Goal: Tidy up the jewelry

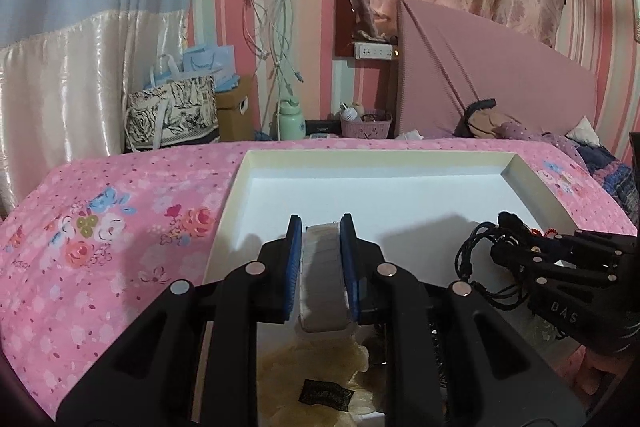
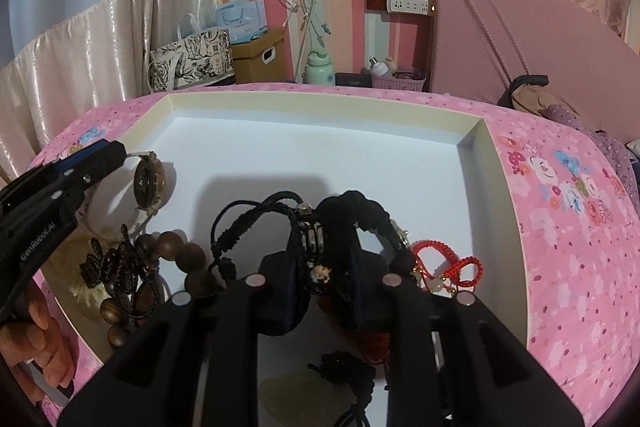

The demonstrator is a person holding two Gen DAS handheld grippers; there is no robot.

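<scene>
The left gripper is clamped on the white band of a gold-faced wristwatch near the left edge of the shallow white cardboard tray. The right gripper is closed on a black braided-cord bracelet near the tray's front edge. A red cord bracelet lies just right of it; a brown wooden-bead bracelet lies left. The tray rests on a pink floral bedsheet.

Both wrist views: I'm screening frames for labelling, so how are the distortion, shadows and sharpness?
Left wrist view: strong fisheye bending, dark corners; left gripper throws soft shadows on the white tray; fairly sharp.
Right wrist view: same bending; a broad grey shadow beyond the right gripper; black cord bracelets lose detail.
</scene>
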